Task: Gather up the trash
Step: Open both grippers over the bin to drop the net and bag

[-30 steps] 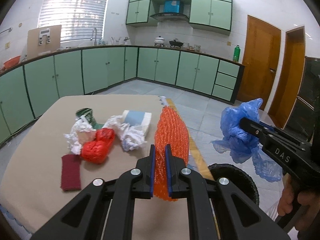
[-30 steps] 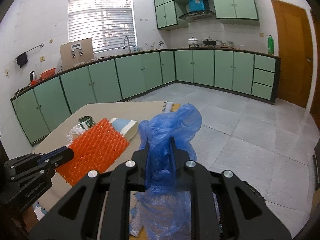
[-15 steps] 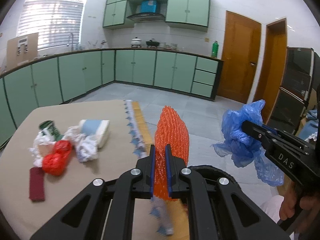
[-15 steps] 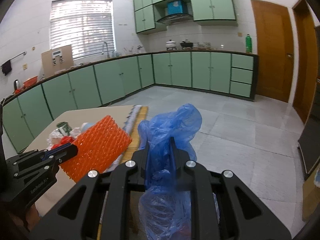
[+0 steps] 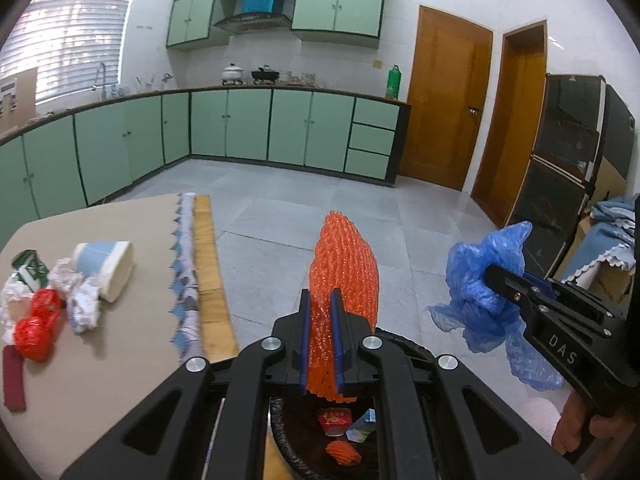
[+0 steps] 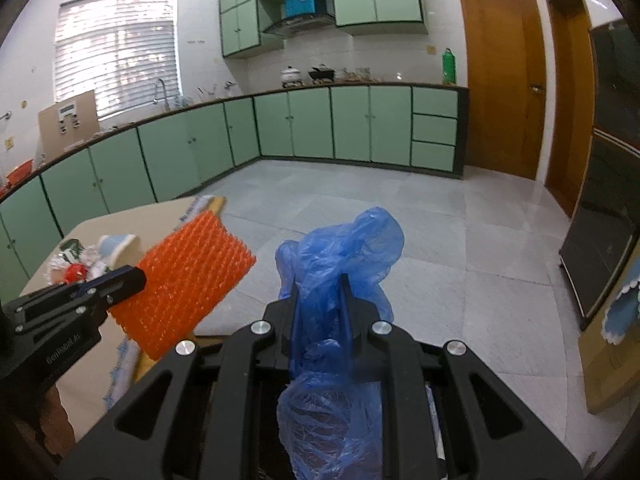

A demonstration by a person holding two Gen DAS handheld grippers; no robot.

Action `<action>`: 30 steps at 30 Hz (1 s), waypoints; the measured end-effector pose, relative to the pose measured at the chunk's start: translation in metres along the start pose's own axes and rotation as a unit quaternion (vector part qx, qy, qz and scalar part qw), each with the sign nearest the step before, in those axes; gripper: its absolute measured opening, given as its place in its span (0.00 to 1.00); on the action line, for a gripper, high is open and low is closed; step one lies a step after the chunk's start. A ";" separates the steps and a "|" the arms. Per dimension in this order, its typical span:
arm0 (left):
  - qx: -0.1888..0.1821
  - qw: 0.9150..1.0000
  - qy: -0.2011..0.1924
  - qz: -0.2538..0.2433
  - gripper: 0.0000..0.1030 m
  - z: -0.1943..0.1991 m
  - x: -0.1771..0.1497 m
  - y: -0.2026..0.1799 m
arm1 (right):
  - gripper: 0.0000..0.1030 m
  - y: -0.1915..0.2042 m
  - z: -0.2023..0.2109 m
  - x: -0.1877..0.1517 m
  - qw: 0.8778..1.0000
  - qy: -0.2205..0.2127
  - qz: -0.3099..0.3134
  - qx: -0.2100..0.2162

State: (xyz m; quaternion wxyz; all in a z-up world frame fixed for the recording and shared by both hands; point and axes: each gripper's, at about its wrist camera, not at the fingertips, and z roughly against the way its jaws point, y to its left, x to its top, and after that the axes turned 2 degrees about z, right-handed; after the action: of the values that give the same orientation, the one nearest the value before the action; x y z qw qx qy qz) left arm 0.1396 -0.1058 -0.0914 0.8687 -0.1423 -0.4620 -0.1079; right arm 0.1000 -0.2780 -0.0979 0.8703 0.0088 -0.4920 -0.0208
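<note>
My left gripper (image 5: 320,300) is shut on an orange foam net (image 5: 344,272), held over a black bin (image 5: 320,432) beside the table; the bin holds a red packet and other scraps. My right gripper (image 6: 322,284) is shut on a crumpled blue plastic bag (image 6: 340,248), which hangs to the right of the net (image 6: 184,284) in the air. In the left wrist view the right gripper (image 5: 490,276) and blue bag (image 5: 476,292) show at the right. A person's hand (image 5: 576,428) holds that gripper.
On the beige table (image 5: 100,380) lie a red plastic wad (image 5: 36,328), white crumpled paper (image 5: 82,304), a blue-and-white cup (image 5: 106,272), a green carton (image 5: 28,270) and a dark red cloth (image 5: 14,376). A fringed runner (image 5: 186,280) lies along the table's edge. Green cabinets line the walls.
Both grippers have swung to the right, off the table, with the net and the bag still held. The trash pile slid to the left, and the bin now shows under the left gripper.
</note>
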 end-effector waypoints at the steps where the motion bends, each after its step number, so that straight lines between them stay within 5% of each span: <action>1: -0.001 1.000 0.003 -0.001 0.09 -0.003 0.000 -0.003 | 0.15 -0.003 -0.002 -0.002 1.000 0.003 -0.002 -0.002; 17: -0.017 0.997 0.067 -0.017 0.11 -0.065 -0.014 -0.025 | 0.23 -0.043 -0.051 -0.036 0.997 0.065 -0.038 -0.021; 21: -0.019 0.998 0.065 -0.015 0.34 -0.067 -0.013 -0.025 | 0.37 -0.044 -0.054 -0.037 0.997 0.068 -0.040 -0.024; 27: -0.021 0.998 0.056 -0.007 0.43 -0.063 -0.008 -0.020 | 0.48 -0.043 -0.053 -0.036 0.997 0.064 -0.036 -0.030; 30: -0.016 0.999 0.048 -0.003 0.48 -0.057 -0.004 -0.014 | 0.61 -0.043 -0.049 -0.034 0.997 0.058 -0.038 -0.036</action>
State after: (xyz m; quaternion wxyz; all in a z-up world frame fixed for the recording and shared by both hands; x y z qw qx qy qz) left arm 0.1765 -0.1385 -0.1230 0.8872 -0.1500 -0.4181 -0.1244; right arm 0.1236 -0.3195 -0.1543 0.8955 -0.0022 -0.4392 -0.0711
